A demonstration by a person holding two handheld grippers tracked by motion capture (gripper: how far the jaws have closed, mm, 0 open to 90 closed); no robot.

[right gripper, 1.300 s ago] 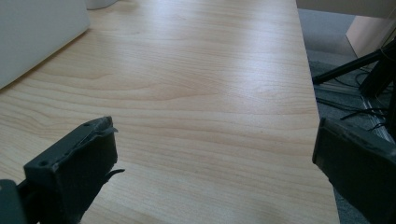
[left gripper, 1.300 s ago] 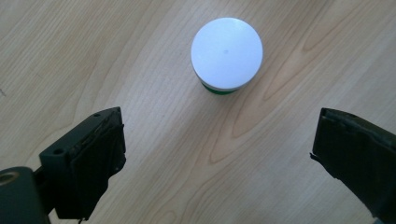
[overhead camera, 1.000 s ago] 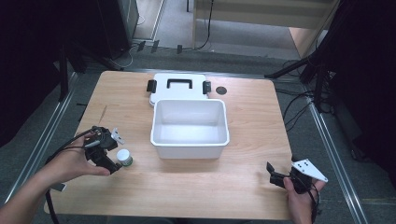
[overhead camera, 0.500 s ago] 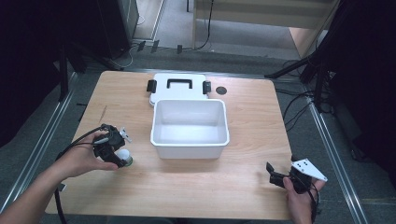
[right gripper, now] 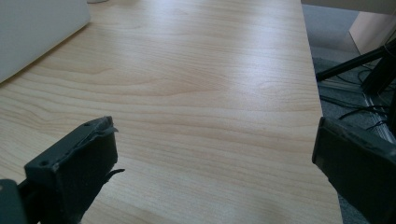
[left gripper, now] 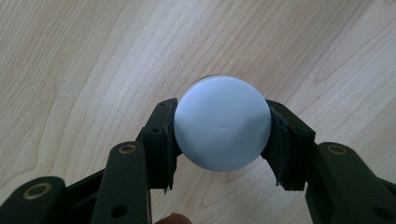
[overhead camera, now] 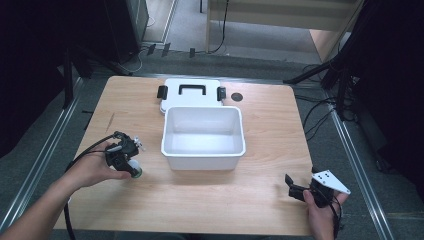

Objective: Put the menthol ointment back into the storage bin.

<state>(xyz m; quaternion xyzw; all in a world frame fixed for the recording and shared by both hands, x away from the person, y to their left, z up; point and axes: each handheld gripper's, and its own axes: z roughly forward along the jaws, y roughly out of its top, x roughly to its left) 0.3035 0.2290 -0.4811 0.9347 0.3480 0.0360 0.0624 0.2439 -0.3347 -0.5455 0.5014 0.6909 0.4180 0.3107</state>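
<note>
A small container with a round white cap and a green body stands on the wooden table at the front left. My left gripper comes down on it from above, and both black jaws press against the sides of the cap. In the high view the left gripper sits in a hand left of the white bin. My right gripper rests near the front right corner of the table. Its jaws stand wide apart with nothing between them, as the right gripper view shows over bare wood.
An open white plastic bin stands in the middle of the table. Its white lid, with a black handle and black clasps, lies flat behind it. A small black disc lies right of the lid. Cables and metal rails run along the floor.
My left gripper has moved right and turned down over the white-capped container, and its jaws have come against the cap. The right gripper has stayed in place.
</note>
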